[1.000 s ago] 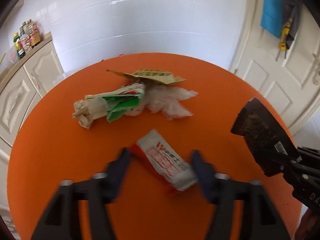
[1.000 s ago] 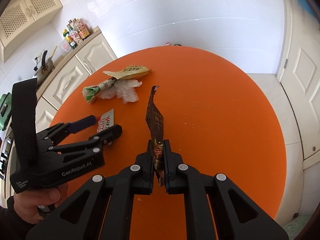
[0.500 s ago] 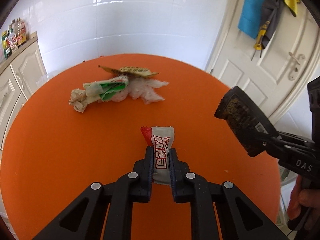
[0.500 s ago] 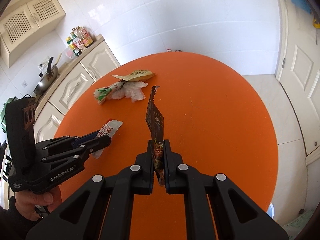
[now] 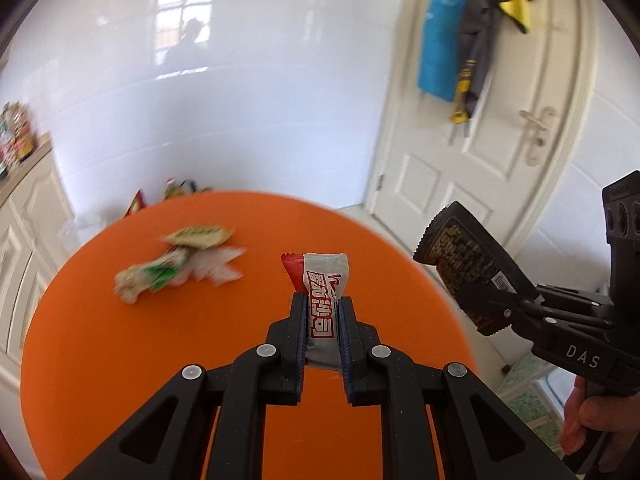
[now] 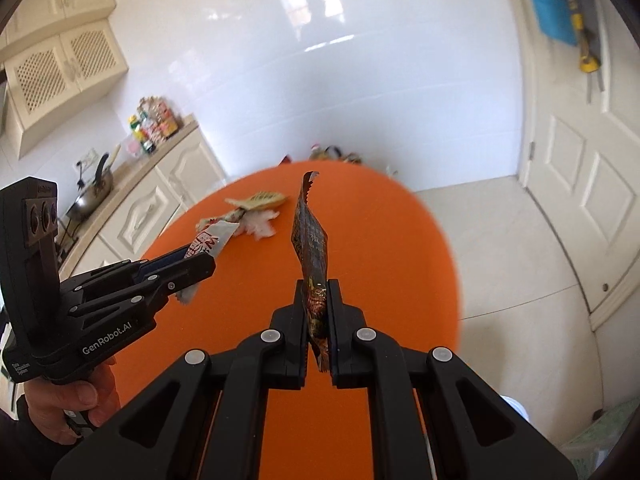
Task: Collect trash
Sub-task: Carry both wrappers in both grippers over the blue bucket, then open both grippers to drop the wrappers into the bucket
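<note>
Toward the far left edge of the orange table point(image 5: 100, 340) the green-and-white wrapper point(image 5: 150, 278), tissue point(image 5: 216, 268) and yellow packet point(image 5: 198, 236) still lie in a heap. Our left gripper point(image 5: 322, 312), which straddled the red-and-white wrapper point(image 5: 320, 292) a second ago with jaws wide, has now closed on it and lifted it clear of the table. To the right, our right gripper point(image 6: 317, 300) keeps its jaws clamped on the dark wrapper point(image 6: 310, 236), held upright. With both full, we judge a trip to a bin comes next.
</note>
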Demonstrator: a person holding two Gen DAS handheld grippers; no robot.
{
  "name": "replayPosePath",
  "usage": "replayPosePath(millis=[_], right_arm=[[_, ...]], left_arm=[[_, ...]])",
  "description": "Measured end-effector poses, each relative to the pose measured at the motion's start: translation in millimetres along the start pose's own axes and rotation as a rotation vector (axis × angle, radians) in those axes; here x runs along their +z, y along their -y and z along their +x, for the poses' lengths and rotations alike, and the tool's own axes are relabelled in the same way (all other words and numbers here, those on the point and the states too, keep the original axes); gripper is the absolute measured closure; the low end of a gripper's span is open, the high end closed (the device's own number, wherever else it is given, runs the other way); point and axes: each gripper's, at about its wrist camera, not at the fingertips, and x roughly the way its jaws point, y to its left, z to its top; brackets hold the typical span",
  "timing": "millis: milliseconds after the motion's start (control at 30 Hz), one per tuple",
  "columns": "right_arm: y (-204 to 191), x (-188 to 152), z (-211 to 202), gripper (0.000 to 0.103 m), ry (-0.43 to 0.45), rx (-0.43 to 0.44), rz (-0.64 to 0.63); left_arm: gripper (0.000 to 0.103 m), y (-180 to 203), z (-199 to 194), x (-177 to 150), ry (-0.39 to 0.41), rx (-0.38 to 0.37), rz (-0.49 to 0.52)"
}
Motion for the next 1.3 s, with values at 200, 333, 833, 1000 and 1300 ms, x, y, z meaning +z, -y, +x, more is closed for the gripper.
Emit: replayPosePath(millis=[200,333,833,1000,1300], right_arm=[[30.6,-11.5,-60.3,0.096,0.073,-0.104,0.052],[60.4,-31.0,-101.2,0.096,0.108,-0.198,0.111],[178.9,-130.2,-136.4,0.096,0.024,-0.369,0.379],[219.0,-165.4,-108.1,0.096,-0.058,-0.37,0.466],[284.4,-219.2,-57.1,0.087,-0.179,-0.357,0.65]], left_arm=[[0.093,52.9,-16.1,3.5,0.034,-0.113,0.085],[0.093,89.9,-12.7,4.3,0.03,-0.199,0.13],[0.092,200.5,72.3,-39.8,-0.231,-0.394,0.281],[0.092,218.4,124.9,-59.0,-0.388,-0.412,0.286],[0.036,242.2,221.6,-29.9,-0.517,-0.316,0.273]])
